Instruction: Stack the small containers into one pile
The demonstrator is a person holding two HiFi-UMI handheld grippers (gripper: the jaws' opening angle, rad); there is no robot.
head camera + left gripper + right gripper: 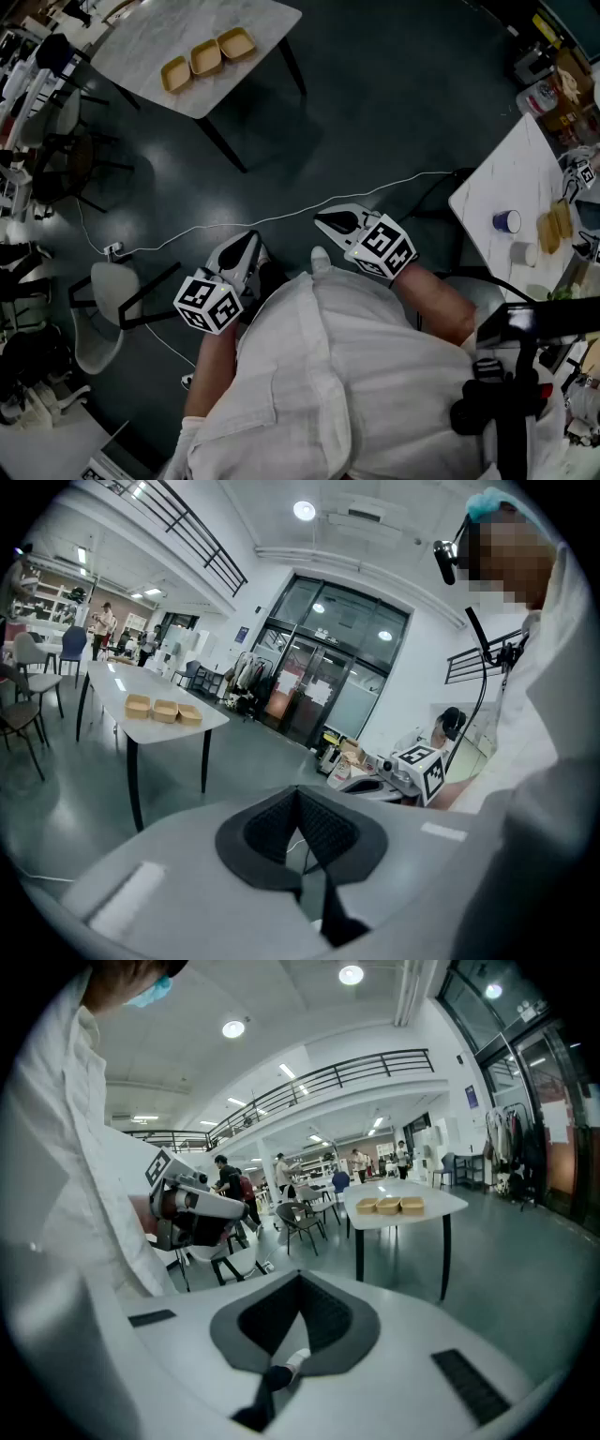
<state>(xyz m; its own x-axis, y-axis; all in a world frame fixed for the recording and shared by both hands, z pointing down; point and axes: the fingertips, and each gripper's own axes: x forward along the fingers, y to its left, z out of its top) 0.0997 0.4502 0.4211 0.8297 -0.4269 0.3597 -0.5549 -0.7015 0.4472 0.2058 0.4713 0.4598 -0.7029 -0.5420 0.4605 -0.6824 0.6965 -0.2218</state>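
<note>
Held close by the person's white coat (328,375), the left gripper (249,238) and right gripper (325,221) both have their jaws closed together on nothing, while the three small containers (206,58) sit unstacked in a row on the pale table (141,37) well away across the dark floor (375,112)

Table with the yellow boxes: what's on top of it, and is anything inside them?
Three small containers sit on the table, side by side in a row, none stacked on another. They are too far away to tell whether anything is inside them.
</note>
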